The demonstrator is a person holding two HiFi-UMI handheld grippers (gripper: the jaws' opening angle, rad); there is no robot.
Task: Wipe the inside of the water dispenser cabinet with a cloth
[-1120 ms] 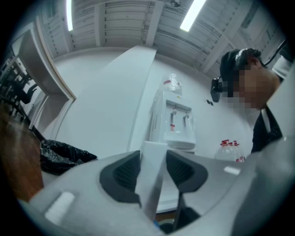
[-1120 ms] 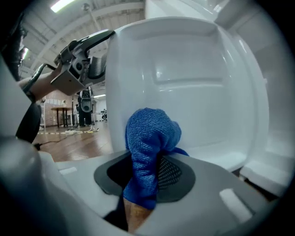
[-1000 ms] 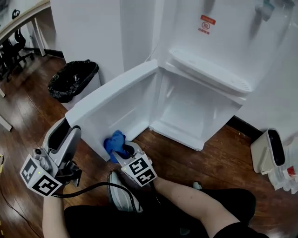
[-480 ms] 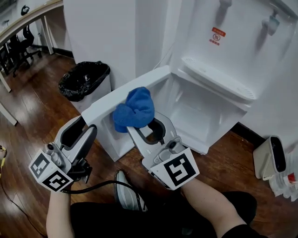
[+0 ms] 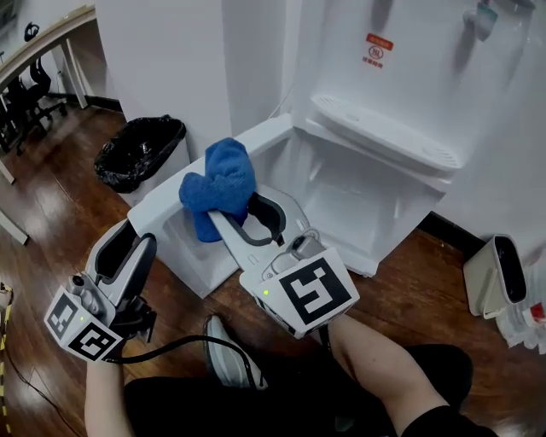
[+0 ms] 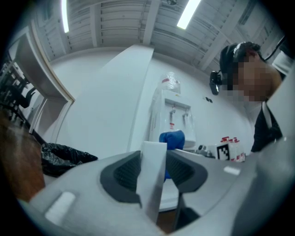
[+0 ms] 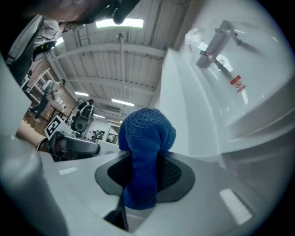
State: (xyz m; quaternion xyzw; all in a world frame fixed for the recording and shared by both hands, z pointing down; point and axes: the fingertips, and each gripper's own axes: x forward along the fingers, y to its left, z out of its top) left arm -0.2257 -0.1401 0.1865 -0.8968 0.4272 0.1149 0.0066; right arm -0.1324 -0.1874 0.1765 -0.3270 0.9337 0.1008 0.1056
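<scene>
The water dispenser (image 5: pixel 418 94) bears a red sticker (image 5: pixel 380 47); writing illegible.

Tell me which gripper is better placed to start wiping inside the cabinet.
Right. The right gripper is shut on the blue cloth, held up near the open cabinet. The left gripper is clamped on the edge of the cabinet door, with no cloth.

Ceiling tube lights (image 6: pixel 189 13) light the water dispenser (image 5: pixel 401 68) brightly, evenly. Both gripper views bend, darkening toward their corners.
</scene>
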